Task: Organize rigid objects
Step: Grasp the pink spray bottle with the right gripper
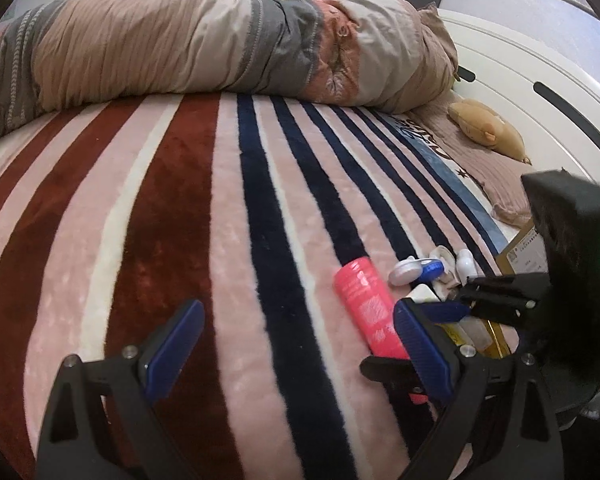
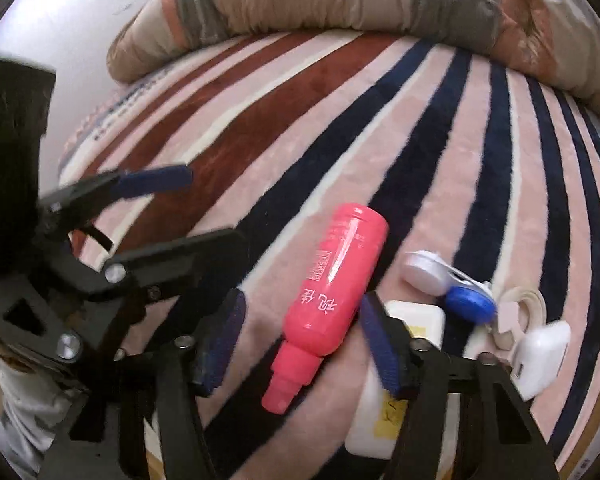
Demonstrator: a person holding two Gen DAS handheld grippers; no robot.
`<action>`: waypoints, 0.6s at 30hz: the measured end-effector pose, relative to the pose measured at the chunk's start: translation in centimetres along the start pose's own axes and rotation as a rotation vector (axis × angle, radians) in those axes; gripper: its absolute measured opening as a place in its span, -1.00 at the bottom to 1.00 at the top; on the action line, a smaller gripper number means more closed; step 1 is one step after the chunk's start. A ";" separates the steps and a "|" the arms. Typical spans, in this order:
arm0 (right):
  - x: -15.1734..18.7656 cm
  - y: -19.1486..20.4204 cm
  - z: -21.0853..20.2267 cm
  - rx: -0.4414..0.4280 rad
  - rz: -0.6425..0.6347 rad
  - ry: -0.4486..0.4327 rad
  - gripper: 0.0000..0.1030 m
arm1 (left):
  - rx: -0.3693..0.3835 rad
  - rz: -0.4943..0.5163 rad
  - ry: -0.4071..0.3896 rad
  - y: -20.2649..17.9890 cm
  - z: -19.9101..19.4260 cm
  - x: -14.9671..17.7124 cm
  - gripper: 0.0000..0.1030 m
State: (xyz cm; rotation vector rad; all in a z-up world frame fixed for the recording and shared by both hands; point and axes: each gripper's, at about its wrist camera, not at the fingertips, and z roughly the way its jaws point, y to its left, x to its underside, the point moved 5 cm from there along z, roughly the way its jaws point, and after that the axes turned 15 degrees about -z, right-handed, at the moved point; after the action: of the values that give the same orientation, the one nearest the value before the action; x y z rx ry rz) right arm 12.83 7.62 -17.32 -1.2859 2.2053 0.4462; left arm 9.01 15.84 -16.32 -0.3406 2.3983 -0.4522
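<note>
A pink spray bottle [image 2: 332, 292] lies on its side on the striped blanket [image 2: 340, 128]. My right gripper [image 2: 300, 324] is open, its blue pads on either side of the bottle's lower body, not closed on it. The bottle also shows in the left wrist view [image 1: 366, 308]. My left gripper [image 1: 296, 344] is open and empty over the blanket, left of the bottle. The right gripper [image 1: 460, 304] reaches in from the right in that view. A white and blue contact lens case [image 2: 448, 284], a white bottle [image 2: 384, 412], a tape roll [image 2: 524, 308] and a white charger [image 2: 540, 356] lie close by.
A rolled quilt [image 1: 220, 44] lies across the far side of the bed. A tan plush toy [image 1: 488, 126] lies by the white headboard [image 1: 540, 92]. A cardboard box [image 1: 524, 250] sits at the bed's right edge.
</note>
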 end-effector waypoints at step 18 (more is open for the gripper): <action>-0.8 3.7 -5.5 0.003 -0.132 -0.162 -0.44 | 0.238 -0.043 0.040 -3.8 -3.2 0.3 0.63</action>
State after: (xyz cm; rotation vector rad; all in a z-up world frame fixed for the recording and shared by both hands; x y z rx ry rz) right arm 8.37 7.06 -12.43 -1.3363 1.9741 0.4775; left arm 7.17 13.08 -12.64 -0.2792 2.3465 -0.7625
